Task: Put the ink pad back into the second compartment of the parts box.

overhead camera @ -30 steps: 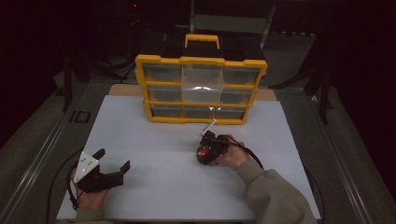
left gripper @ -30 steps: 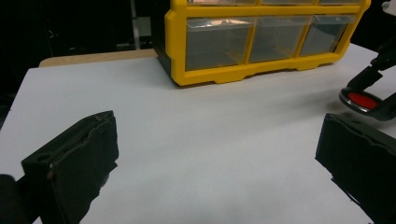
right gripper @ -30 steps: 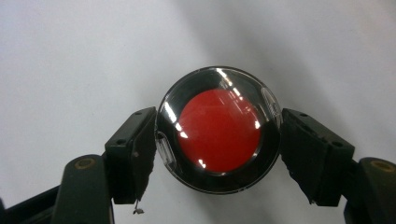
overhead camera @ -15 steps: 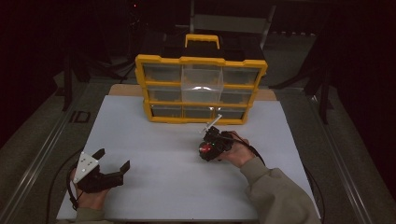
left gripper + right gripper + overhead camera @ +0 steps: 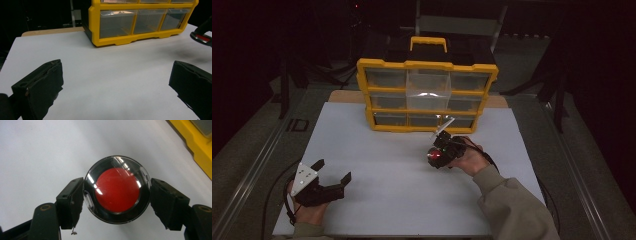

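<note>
The left gripper (image 5: 117,85) holds its two black jaws wide apart with only the white table sheet (image 5: 112,70) between them. Ahead of the jaws stands a yellow drawer organizer (image 5: 140,22); a red-and-black object (image 5: 202,37) shows at the right edge, beyond the right jaw.

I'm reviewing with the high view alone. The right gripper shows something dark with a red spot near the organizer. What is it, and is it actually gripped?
Observer: In the right gripper view it is a round black button with a red centre under a clear dome, and the right gripper has one pad on each side of it, pressing its rim.
Operator: Is it resting on the sheet?
Observer: I cannot tell from that view; the white sheet lies behind it, and the pads alone touch its rim.
Operator: And the left gripper?
Observer: The left gripper view shows its jaws wide apart with bare sheet between them, facing the yellow organizer.
</note>
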{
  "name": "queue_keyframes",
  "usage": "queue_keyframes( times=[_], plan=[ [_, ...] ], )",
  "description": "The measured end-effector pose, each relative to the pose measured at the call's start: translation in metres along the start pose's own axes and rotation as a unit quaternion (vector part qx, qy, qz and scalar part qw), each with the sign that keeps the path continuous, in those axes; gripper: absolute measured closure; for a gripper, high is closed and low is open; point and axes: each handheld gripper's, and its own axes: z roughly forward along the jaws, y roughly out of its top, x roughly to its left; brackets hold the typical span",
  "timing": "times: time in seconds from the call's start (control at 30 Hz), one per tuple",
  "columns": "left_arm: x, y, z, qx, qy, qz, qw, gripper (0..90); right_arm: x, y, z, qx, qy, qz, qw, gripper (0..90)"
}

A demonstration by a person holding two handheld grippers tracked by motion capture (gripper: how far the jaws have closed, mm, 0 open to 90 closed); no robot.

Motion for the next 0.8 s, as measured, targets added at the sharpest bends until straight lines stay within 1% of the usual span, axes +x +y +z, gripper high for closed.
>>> queue_keyframes(
  times=[0.43, 0.8],
  plan=[
    [0.0, 0.0, -0.001, -0.003, 0.002, 0.001, 1.0, 0.0, -0.007, 0.001, -0.011, -0.006, -0.001, 0.009, 0.9999, 29.9],
    [0.0, 0.0, -0.001, -0.003, 0.002, 0.001, 1.0, 0.0, -0.016, 0.002, -0.025, -0.016, -0.007, 0.02, 0.9996, 29.9]
  ],
)
